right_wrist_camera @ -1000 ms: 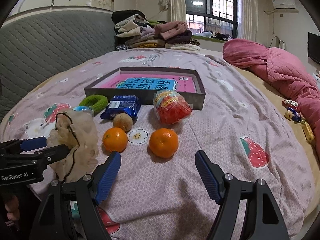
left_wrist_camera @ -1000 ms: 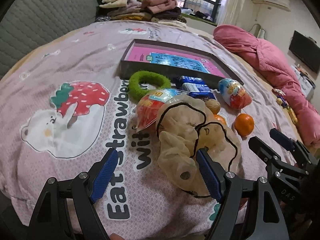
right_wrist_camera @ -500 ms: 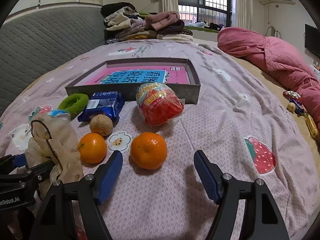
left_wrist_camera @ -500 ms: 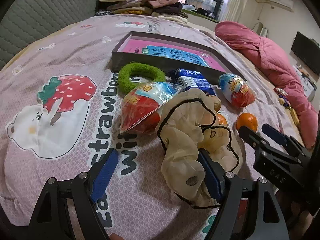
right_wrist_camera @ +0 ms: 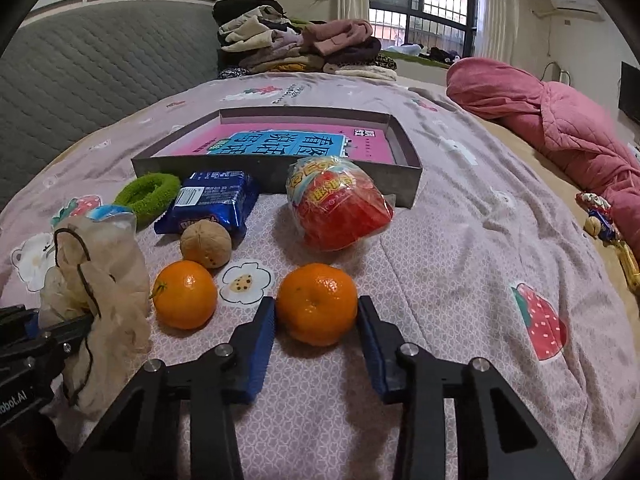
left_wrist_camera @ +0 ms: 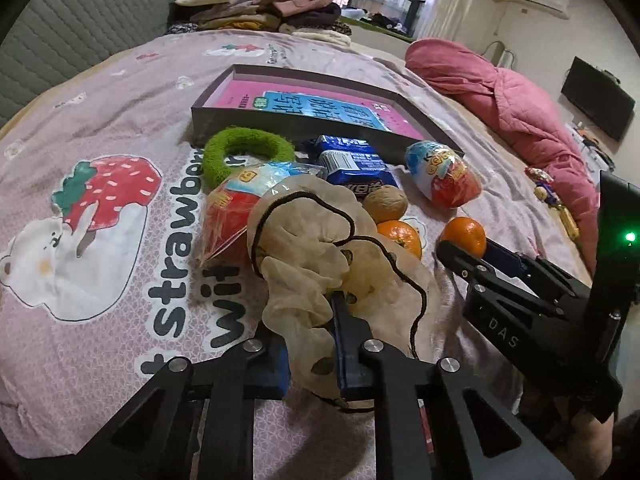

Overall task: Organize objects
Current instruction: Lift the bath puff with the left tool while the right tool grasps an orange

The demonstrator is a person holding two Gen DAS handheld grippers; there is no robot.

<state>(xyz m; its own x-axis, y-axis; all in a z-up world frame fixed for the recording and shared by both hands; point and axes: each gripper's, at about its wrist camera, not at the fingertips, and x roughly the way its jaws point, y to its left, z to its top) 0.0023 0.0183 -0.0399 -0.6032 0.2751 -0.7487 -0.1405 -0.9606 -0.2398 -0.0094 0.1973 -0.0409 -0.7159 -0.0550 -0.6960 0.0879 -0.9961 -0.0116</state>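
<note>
left view, change: left tool [left_wrist_camera: 316, 344] jaws just closed, now pinching the beige scrunchie [left_wrist_camera: 320, 248] on the bed [left_wrist_camera: 100, 280].
left view, texture: sheer, crumpled fabric with dark edging.
right view, change: right tool [right_wrist_camera: 316, 320] jaws just closed onto the near orange [right_wrist_camera: 316, 302], pads touching both sides.
right view, shape: round, dimpled; box [right_wrist_camera: 404, 152] well beyond.
meaning: both grips look set; lift likely next.
</note>
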